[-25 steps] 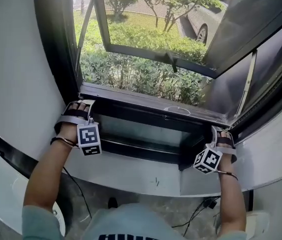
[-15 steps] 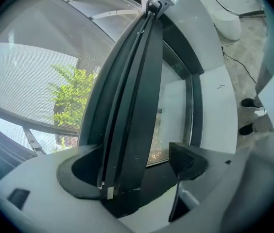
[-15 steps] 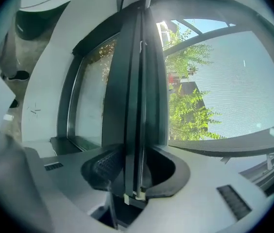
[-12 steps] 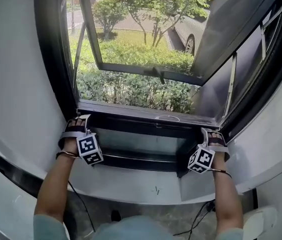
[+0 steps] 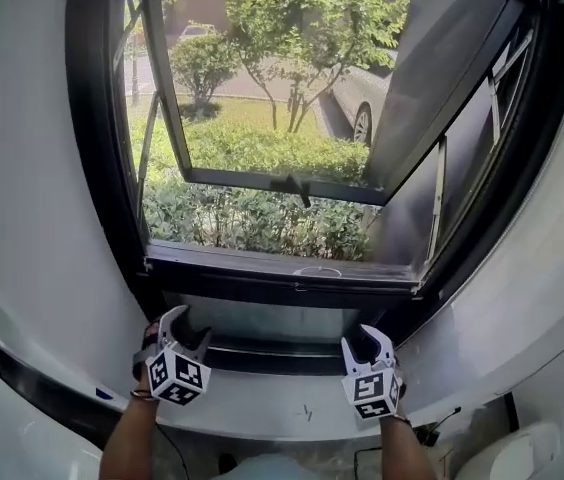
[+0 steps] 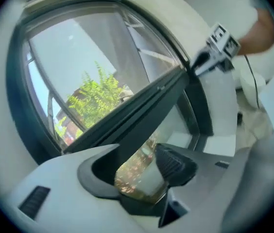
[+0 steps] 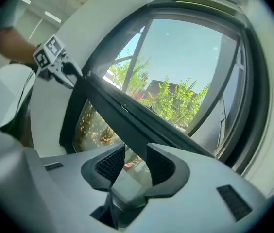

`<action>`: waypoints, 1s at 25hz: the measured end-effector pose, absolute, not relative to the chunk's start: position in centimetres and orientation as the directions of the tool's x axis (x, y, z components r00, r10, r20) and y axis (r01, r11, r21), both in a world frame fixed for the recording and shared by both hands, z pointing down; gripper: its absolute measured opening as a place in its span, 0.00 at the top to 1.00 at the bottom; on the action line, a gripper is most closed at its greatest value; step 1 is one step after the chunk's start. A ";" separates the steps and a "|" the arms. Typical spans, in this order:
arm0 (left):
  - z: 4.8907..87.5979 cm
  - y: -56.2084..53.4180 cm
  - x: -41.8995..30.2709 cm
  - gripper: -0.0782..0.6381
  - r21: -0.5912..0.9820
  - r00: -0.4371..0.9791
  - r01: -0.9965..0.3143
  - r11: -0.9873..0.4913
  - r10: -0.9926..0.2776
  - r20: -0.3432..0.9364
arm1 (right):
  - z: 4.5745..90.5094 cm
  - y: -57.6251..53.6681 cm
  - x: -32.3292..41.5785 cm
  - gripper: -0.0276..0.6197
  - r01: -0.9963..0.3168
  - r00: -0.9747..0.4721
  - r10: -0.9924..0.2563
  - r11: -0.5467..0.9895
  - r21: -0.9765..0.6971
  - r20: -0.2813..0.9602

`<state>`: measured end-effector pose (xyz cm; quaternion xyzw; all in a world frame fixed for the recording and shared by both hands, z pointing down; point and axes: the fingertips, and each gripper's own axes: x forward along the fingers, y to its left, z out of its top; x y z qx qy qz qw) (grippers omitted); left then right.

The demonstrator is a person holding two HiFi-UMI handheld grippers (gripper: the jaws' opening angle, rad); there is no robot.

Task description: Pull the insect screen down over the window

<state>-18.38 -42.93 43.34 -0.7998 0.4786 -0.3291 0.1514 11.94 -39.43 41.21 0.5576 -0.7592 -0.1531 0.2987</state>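
The dark bottom rail of the insect screen [image 5: 282,280] lies low across the window opening, just above the white sill [image 5: 262,408]. Both grippers hang below it and touch nothing. My left gripper [image 5: 187,328] is under the rail's left end; its jaws are closing with nothing between them. My right gripper [image 5: 365,346] is under the right end, open and empty. In the left gripper view the rail [image 6: 142,106] runs diagonally beyond the left gripper [image 6: 137,171]. In the right gripper view the rail [image 7: 127,115] passes behind the right gripper [image 7: 136,164].
The glass sash [image 5: 262,78] is swung outward over bushes and a parked car [image 5: 357,98]. Thick dark frames [image 5: 92,168] flank the opening. A white chair [image 5: 2,428] sits at lower left and a cable [image 5: 432,428] at lower right.
Both grippers have come off the ends of the rail and dropped lower toward the sill. The head view has tilted up, showing more of the window.
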 end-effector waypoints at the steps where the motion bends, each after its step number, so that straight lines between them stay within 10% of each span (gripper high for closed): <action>1: 43.3 -42.0 -17.6 0.64 -0.447 0.367 -0.744 -0.497 -0.863 0.348 | 41.4 -38.6 11.3 0.74 -0.787 -0.231 -0.935 0.343 0.513 0.270; 4: 43.7 -39.2 -16.1 0.87 -0.143 0.433 -0.867 -0.478 -0.863 0.261 | 41.4 -36.1 9.9 0.80 -0.849 -0.314 -0.922 0.380 0.368 0.228; 8: 44.8 -35.1 -14.5 0.87 0.029 0.405 -0.913 -0.408 -0.891 0.206 | 41.2 -32.8 9.0 0.95 -0.896 -0.352 -0.920 0.385 0.222 0.174; 25: 45.7 -26.6 -6.4 0.87 -0.045 0.278 -0.955 -0.294 -0.936 0.215 | 45.9 -27.9 12.3 0.95 -0.904 -0.406 -0.901 0.421 0.078 0.155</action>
